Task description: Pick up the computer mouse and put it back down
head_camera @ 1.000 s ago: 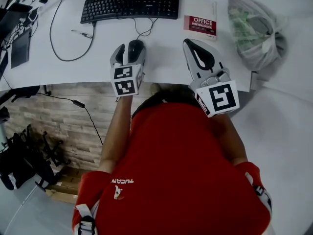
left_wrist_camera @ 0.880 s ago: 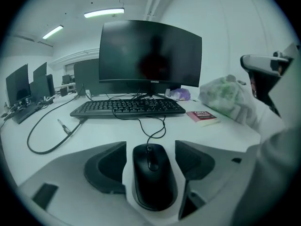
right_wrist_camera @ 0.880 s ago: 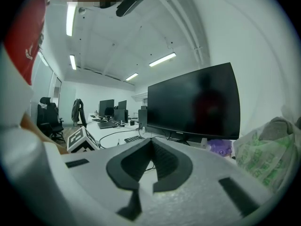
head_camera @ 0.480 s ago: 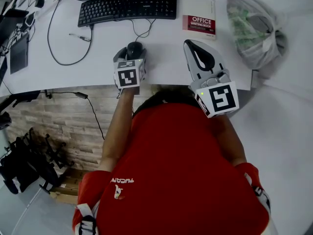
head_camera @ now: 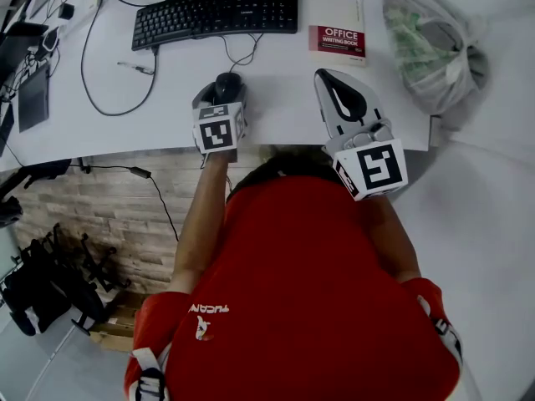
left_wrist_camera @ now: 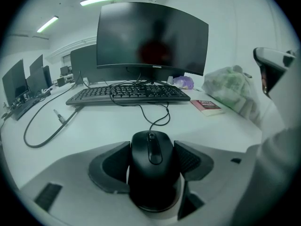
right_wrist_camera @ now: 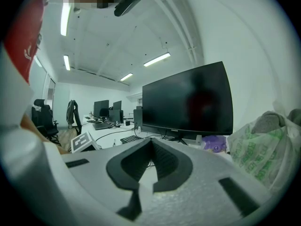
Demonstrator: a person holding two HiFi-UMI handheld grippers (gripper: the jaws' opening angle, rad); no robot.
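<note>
The black corded computer mouse (head_camera: 227, 83) sits between the jaws of my left gripper (head_camera: 221, 92), near the front edge of the white desk (head_camera: 276, 111). In the left gripper view both dark pads press against the sides of the mouse (left_wrist_camera: 151, 166), so my left gripper (left_wrist_camera: 152, 148) is shut on it. I cannot tell whether the mouse rests on the desk or hangs just above it. My right gripper (head_camera: 326, 75) hovers to the right of the mouse, apart from it. In the right gripper view, the right gripper (right_wrist_camera: 151, 142) has its tips together and is shut on nothing.
A black keyboard (head_camera: 216, 8) lies beyond the mouse, with a red-and-white book (head_camera: 338, 40) to its right. A full plastic bag (head_camera: 430, 44) sits at the far right. Loose cables (head_camera: 88, 65) run over the left of the desk. A dark monitor (left_wrist_camera: 150, 36) stands behind the keyboard.
My left gripper's jaws have drawn in against the mouse, and its marker cube has tipped more upright and shifted slightly left. The right gripper has stayed where it was.
</note>
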